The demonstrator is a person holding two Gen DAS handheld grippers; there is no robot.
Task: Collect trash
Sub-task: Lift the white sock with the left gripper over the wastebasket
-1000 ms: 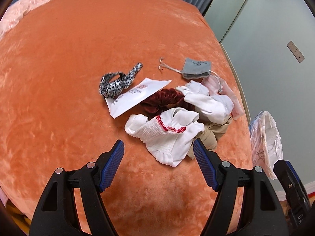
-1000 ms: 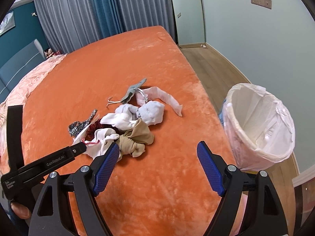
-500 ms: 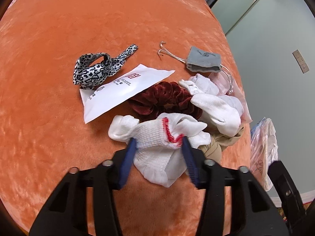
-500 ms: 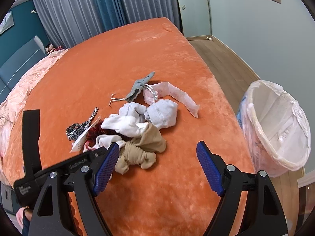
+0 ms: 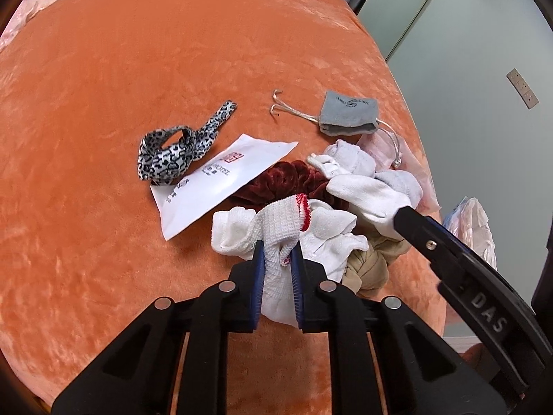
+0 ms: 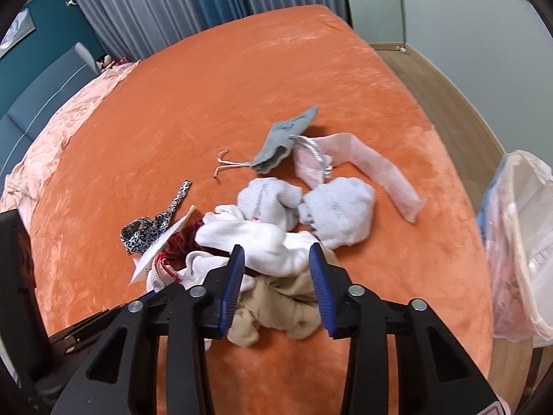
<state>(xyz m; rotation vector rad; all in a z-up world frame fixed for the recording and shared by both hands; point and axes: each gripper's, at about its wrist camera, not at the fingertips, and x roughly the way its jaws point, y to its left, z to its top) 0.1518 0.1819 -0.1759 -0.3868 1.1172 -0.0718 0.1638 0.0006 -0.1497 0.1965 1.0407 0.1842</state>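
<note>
Left gripper (image 5: 277, 254) was closing, pads pinching the red-trimmed white sock (image 5: 276, 221). Right gripper (image 6: 276, 276) was closing around the beige sock (image 6: 276, 297), not gripping yet, probably since the lined bin (image 6: 518, 242) stood beside the bed (image 6: 242, 86).

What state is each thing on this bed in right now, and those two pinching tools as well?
Left tool: closing, pads pressing the red-trimmed sock.
Right tool: closing around the white sock; contact unclear.
Tan stocking: crumpled below it.
Envelope: flat, partly under the leopard band.
Grey pouch: lying loose.
Bin: lined, open.
</note>
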